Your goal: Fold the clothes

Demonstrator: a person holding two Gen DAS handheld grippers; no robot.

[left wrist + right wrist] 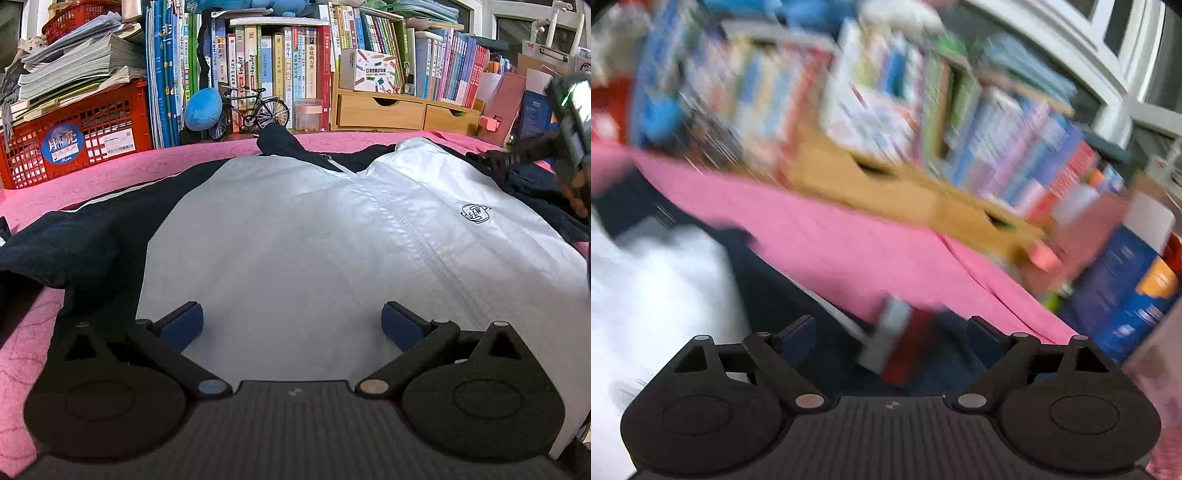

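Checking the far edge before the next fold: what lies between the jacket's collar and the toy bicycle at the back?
In the left wrist view, only a bare strip of pink cover separates the jacket collar from the toy bicycle.

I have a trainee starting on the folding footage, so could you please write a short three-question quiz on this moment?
1. True or false: the jacket lies front up on the pink cloth.
2. What stands between the blue plush toy and the wooden drawers? A) toy bicycle B) lamp C) mug
3. Are the left tongs open or shut?

Key
1. True; its zip and crest face up.
2. A, the toy bicycle.
3. Open, over the white panel with nothing gripped.
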